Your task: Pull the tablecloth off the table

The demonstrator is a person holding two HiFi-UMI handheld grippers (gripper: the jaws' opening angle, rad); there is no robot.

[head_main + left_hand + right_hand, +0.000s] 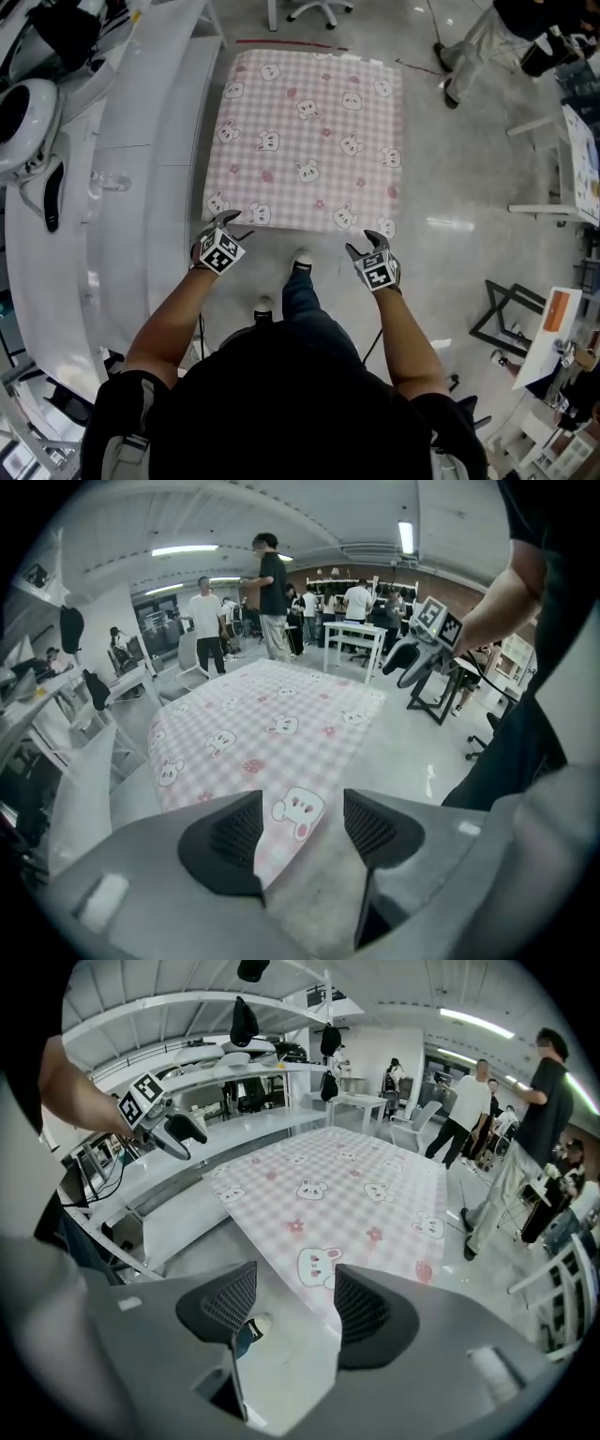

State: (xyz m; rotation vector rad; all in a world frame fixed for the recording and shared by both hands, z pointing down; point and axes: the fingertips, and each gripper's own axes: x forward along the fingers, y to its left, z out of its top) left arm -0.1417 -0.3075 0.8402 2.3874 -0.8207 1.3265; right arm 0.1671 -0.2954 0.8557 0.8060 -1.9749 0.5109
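The pink checked tablecloth point(309, 141), printed with small animal faces, is spread flat just ahead of both grippers, and the table beneath it is hidden. Its near edge runs crosswise directly in front of the jaw tips. The left gripper point(300, 827) is held at the near left corner with its jaws wide apart. That corner is seen through the gap, with one printed face just beyond the tips, but nothing is clamped; whether the cloth is touched cannot be told. The right gripper point(292, 1312) is held at the near right corner, likewise wide open and holding nothing. The cloth edge lies just ahead of its right jaw, and bare floor point(469, 187) and a shoe point(301, 261) are seen through the gap. The two grippers are set well apart, with the whole near edge stretched between them. To the left of the left gripper the cloth's side edge is bordered closely by a long white counter point(141, 187). To the right of the right gripper open floor is seen along the cloth's other side. A black folding frame point(506, 314) stands further to the right of it and back towards the wearer. Beyond the far edge, people point(469, 47) are standing well away.
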